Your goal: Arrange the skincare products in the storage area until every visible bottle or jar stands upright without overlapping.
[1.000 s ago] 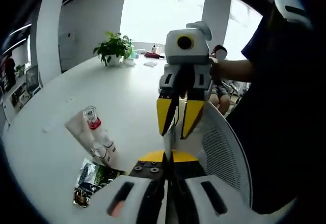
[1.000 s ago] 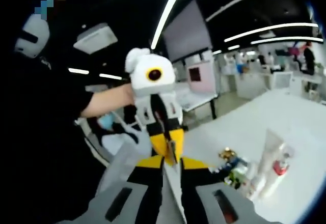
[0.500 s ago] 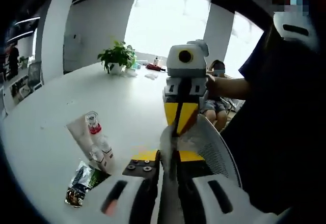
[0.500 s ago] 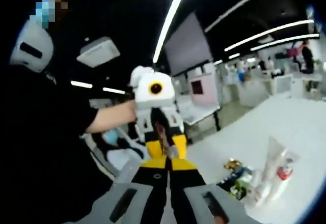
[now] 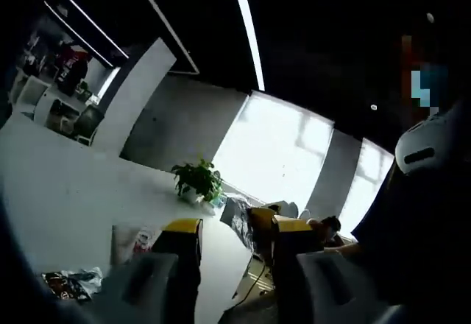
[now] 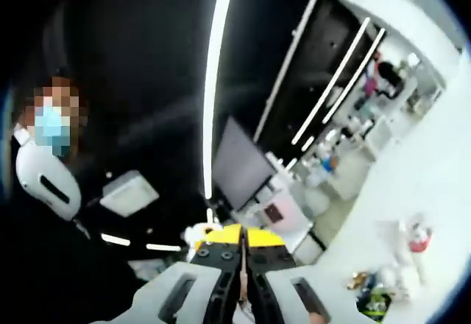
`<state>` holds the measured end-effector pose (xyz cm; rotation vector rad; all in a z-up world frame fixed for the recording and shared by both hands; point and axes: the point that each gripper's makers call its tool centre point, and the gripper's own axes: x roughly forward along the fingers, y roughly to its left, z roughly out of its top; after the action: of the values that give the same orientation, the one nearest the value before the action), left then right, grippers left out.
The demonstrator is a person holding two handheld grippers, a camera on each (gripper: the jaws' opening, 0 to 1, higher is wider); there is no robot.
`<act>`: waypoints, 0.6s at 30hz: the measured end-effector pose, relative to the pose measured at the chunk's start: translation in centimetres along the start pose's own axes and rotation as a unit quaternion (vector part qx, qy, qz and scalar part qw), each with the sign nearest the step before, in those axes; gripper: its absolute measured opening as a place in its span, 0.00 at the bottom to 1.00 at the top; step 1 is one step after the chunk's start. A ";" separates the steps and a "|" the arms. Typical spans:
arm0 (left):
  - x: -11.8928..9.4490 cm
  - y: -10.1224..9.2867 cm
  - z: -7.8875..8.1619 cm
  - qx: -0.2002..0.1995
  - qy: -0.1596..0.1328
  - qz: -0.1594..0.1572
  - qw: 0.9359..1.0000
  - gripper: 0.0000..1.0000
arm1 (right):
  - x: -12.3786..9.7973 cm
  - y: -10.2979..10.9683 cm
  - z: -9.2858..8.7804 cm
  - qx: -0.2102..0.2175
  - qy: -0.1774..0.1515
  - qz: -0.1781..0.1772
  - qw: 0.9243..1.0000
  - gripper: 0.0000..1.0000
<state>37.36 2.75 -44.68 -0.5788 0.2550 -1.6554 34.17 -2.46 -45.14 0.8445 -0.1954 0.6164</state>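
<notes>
While I am holding both grippers up toward the ceiling, nothing is getting arranged: the tubes (image 5: pixel 131 240) are lying flat on the tabletop (image 5: pixel 59 199) beside a packet (image 5: pixel 68 283). Left fingers (image 5: pixel 182 237) are standing wide and empty; right fingers (image 6: pixel 221 239) are pressing closed.
</notes>
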 end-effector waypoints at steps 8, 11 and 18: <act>2.0 -0.5 -0.9 -0.019 -0.029 0.010 0.999 0.16 | 0.6 0.4 0.2 0.035 -0.077 0.014 0.996 0.00; 2.1 -0.5 -0.4 -0.011 -0.052 0.013 0.999 0.03 | 0.6 -0.1 0.1 0.038 -0.096 0.004 0.995 0.00; 2.0 -0.2 -0.2 -0.026 -0.048 0.020 0.998 0.01 | 0.7 -0.2 -0.1 0.018 -0.086 -0.003 0.996 0.00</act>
<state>36.94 0.78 -44.31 -0.6872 0.2378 -1.5814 34.88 -2.21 -45.08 0.9334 -0.3383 0.5439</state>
